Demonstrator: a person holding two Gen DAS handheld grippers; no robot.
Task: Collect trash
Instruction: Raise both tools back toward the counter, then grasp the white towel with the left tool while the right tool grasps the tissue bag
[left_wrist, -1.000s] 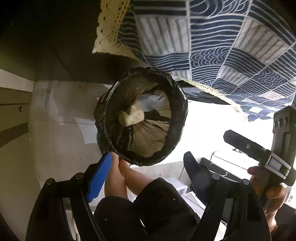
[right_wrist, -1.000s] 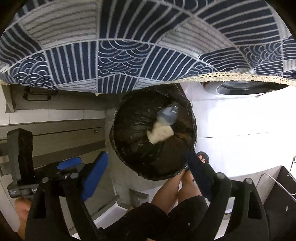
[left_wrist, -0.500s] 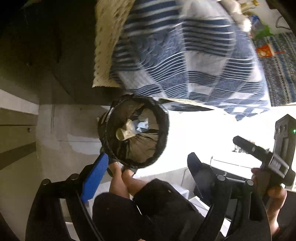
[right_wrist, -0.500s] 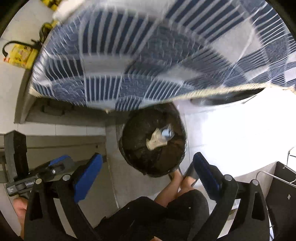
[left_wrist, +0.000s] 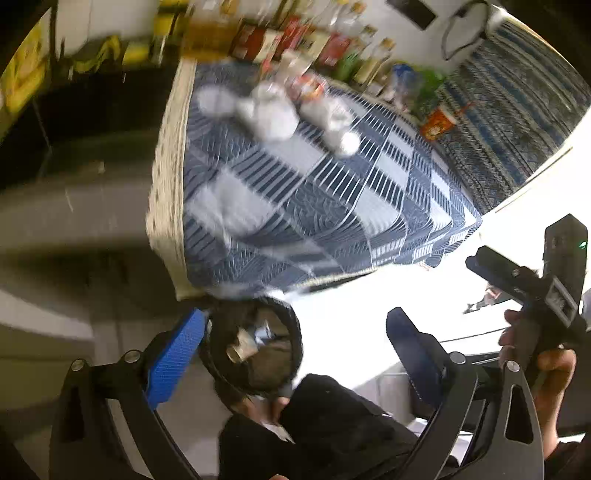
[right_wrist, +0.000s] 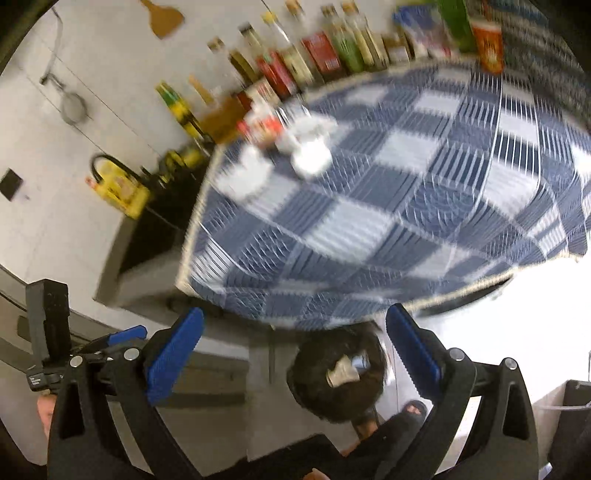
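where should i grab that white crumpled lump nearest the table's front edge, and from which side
Take the white crumpled lump across its bulging middle, coming from straight above. It lies low on the checked tablecloth with free cloth on its near side, while other white wads crowd behind it. Blur hides its finer shape.

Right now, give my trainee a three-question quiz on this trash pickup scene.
1. True or false: the left hand-held gripper is carrying trash.
2. Where is the black-lined bin? A) on the table B) on the floor by the table's edge C) in a hand
3. Fill in: white crumpled trash lies on the blue patterned ____.

Key: 1 false, its jaws are opening with nothing between them, and the right hand-held gripper is open and empty too. 2 B. 3 tablecloth.
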